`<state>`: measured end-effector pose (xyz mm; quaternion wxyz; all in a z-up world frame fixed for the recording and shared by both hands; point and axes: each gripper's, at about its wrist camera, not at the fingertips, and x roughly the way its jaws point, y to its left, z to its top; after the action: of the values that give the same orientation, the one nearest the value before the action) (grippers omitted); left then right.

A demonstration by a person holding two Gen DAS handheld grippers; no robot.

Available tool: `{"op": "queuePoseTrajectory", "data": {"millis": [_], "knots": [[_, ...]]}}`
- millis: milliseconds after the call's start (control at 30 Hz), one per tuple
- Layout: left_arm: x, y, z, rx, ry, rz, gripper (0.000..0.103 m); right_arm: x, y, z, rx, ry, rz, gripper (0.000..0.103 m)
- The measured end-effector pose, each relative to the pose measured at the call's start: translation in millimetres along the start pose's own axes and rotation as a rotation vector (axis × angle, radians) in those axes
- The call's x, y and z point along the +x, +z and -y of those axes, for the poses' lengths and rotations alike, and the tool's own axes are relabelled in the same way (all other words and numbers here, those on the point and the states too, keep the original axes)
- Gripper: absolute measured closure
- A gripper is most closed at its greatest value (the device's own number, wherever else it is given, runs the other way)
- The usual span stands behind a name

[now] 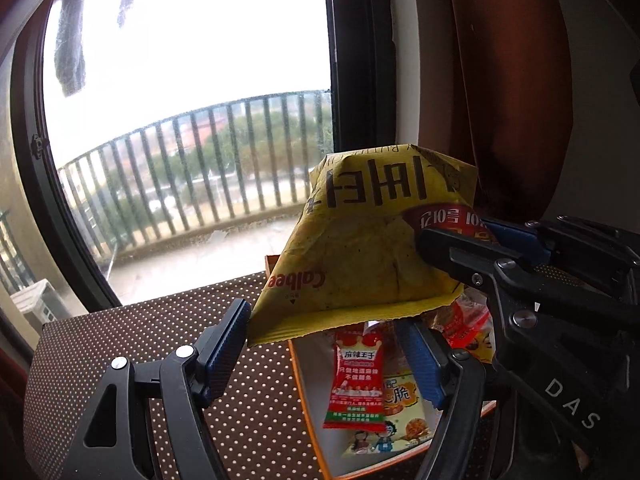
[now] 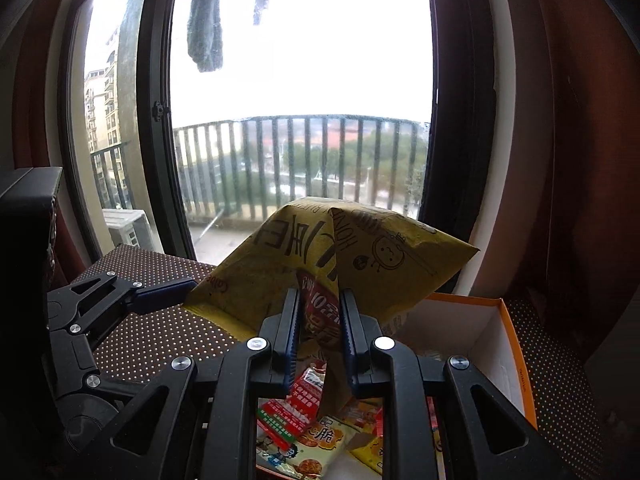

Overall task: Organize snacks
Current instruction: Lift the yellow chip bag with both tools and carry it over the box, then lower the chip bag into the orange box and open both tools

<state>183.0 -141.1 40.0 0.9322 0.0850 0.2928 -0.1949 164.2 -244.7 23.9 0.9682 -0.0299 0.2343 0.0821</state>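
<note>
My right gripper (image 2: 319, 320) is clamped narrow on a pinched fold of the yellow chip bag (image 1: 372, 240), and the bag hangs upside down from it, above the orange-rimmed box (image 2: 516, 344) and clear of everything in it. Its sealed edge points down toward me, its printed face is creased into a ridge where my pads bite.

My left gripper (image 1: 332, 344) stands wide, its two blue-padded fingers spread just under the bag's lower sealed edge. The left pad (image 1: 228, 344) is at the corner of that edge; whether it touches the foil I cannot tell. The other pad sits under the bag's far side, and nothing is squeezed between them.

The box stands on the dotted brown tabletop (image 1: 132, 344), near the table's far right corner by the brown curtain (image 1: 500, 80). Inside it lie smaller packets: a red snack sachet (image 1: 356, 384) with white lettering, tilted, overlapping a pale cartoon-printed packet (image 1: 400, 424), and more red wrappers further right. The table's far edge runs along the window (image 2: 300, 80), with a balcony railing (image 2: 304, 160) beyond the glass.
</note>
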Motion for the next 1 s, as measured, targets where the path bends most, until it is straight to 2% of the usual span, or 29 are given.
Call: {"op": "queuePoseTrajectory", "data": {"millis": [100, 300, 500, 633, 833, 933, 1000], "knots": [[13.4, 4.4, 6.7, -0.001, -0.029, -0.028, 0.028, 6.3, -1.5, 10.1, 0.010, -0.022, -0.042, 0.082], [38.5, 0.9, 2.2, 0.000, -0.039, -0.086, 0.028, 33.9, 2.3, 17.7, 0.034, -0.006, -0.143, 0.082], [58.8, -10.9, -2.3, 0.019, -0.033, -0.152, 0.029, 59.7, -3.5, 10.0, -0.027, 0.004, -0.259, 0.082], [53.9, -18.9, 1.2, 0.056, -0.009, -0.164, 0.028, 71.4, -9.0, -0.9, -0.088, 0.015, -0.336, 0.082], [36.2, -17.6, 3.9, 0.059, -0.020, -0.145, 0.028, 67.0, -3.2, -12.7, -0.126, -0.009, -0.357, 0.082], [24.5, -21.1, 12.5, 0.065, -0.023, -0.138, 0.028, 64.3, -4.1, -14.5, -0.147, 0.002, -0.375, 0.077], [20.5, -23.2, 12.8, 0.061, -0.037, -0.137, 0.027, 57.1, -8.5, -12.6, -0.168, 0.002, -0.375, 0.065]]}}
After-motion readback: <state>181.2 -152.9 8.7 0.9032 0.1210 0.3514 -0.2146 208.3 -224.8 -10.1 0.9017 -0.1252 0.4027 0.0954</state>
